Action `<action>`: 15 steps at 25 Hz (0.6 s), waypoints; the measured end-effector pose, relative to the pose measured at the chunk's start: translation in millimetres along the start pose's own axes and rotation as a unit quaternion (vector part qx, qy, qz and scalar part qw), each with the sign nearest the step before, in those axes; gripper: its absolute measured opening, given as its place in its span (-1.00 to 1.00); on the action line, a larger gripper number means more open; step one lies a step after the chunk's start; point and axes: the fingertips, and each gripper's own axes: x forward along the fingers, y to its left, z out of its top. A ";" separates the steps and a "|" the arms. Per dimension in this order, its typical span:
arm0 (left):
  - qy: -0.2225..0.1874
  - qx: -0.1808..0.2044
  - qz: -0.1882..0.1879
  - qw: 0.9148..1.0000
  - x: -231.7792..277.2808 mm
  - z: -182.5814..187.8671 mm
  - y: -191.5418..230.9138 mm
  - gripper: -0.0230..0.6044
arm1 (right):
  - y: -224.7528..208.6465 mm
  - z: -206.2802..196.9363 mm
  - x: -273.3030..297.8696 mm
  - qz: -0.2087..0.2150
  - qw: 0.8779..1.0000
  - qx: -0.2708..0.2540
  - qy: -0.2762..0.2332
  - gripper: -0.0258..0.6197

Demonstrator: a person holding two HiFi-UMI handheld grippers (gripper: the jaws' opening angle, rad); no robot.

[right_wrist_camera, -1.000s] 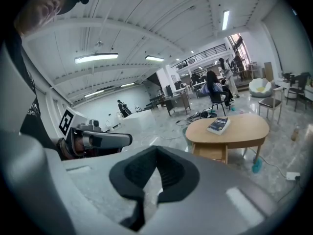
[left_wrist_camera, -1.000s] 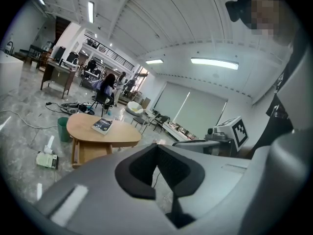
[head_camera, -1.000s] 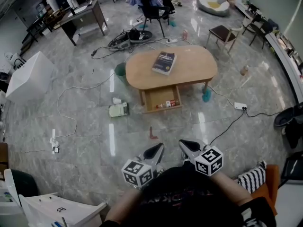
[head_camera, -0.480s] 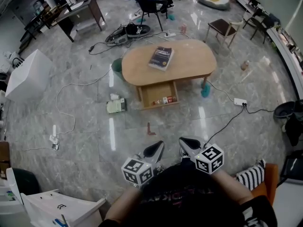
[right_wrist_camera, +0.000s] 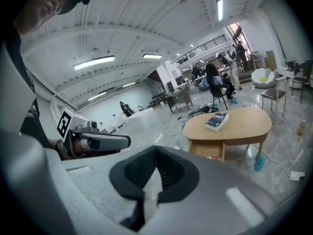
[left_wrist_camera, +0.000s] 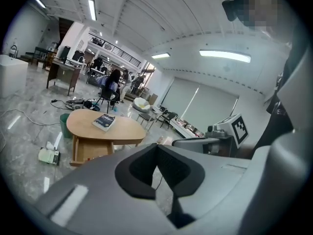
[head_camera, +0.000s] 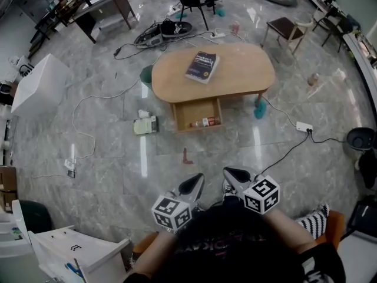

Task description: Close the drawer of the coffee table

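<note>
An oval wooden coffee table (head_camera: 235, 81) stands on the marble floor with a dark book (head_camera: 202, 66) on top. Its drawer (head_camera: 197, 115) is pulled out toward me, with a small red-and-white thing inside. My left gripper (head_camera: 195, 181) and right gripper (head_camera: 231, 174) are held side by side near my body, well short of the table, both shut and empty. The table (left_wrist_camera: 120, 130) with its open drawer (left_wrist_camera: 89, 150) shows at the left in the left gripper view. In the right gripper view the table (right_wrist_camera: 239, 124) sits right of centre.
A white-green box (head_camera: 145, 125) lies on the floor left of the drawer, and a small reddish piece (head_camera: 187, 157) lies between me and the table. Cables cross the floor. A teal bin (head_camera: 147, 74), chairs (head_camera: 285, 29), a white cube (head_camera: 38, 87) and desks stand around.
I have stepped closer to the table: it and its drawer look larger and lower in the head view. Both grippers stay shut and side by side.
</note>
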 end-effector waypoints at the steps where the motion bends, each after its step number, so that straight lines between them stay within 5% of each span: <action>1: 0.001 -0.001 0.003 1.000 6.9 0.3 -1.2 -0.92 | -7.2 1.2 -1.0 0.003 1.000 0.001 0.001 -0.92; 15: -0.016 -0.011 0.079 0.997 54.6 21.0 13.2 -0.92 | -72.5 1.5 -6.0 0.036 0.999 0.008 0.024 -0.92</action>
